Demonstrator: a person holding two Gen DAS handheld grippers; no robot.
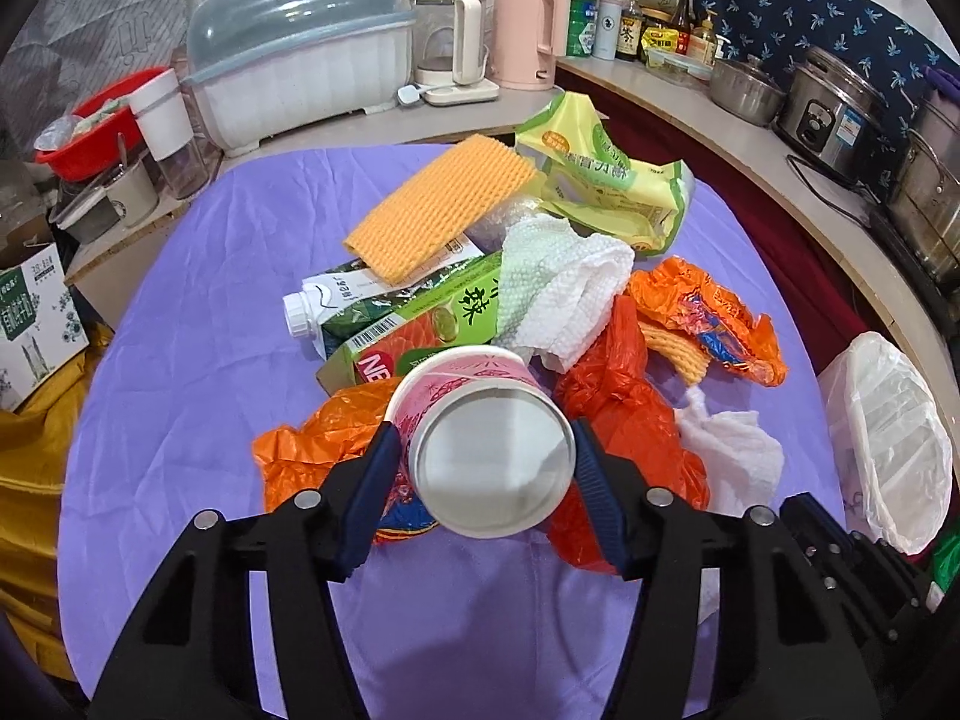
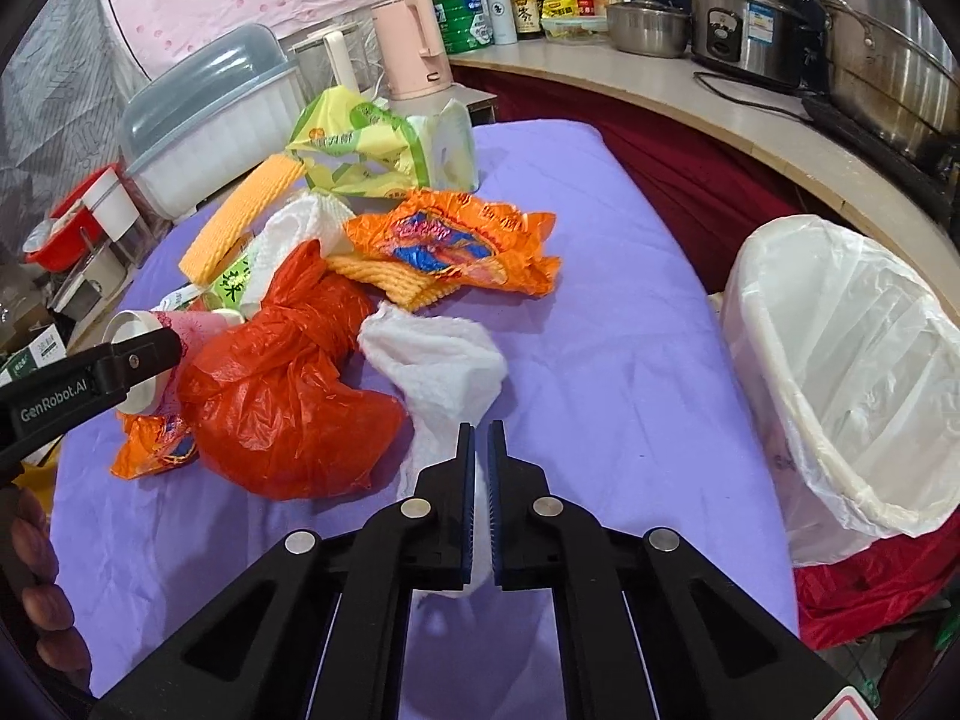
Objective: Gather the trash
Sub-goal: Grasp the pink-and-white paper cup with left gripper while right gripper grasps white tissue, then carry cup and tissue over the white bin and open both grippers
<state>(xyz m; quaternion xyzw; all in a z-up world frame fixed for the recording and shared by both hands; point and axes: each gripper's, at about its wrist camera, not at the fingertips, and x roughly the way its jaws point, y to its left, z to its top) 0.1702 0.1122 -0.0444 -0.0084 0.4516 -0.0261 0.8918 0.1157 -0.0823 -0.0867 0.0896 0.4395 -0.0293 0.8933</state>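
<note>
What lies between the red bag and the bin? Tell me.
In the right wrist view, the white paper towel, pinched by the right gripper, lies beside the red bag; beyond it only bare purple cloth runs to the bin.

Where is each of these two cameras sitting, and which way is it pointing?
Left wrist: rides on the left gripper, looking across the purple table at the trash pile; its fingers clamp a pink paper cup.
Right wrist: rides on the right gripper, facing the pile, bin alongside; its fingers pinch a white paper towel; the person's hand shows.
Shared: cup, red bag, bin.
</note>
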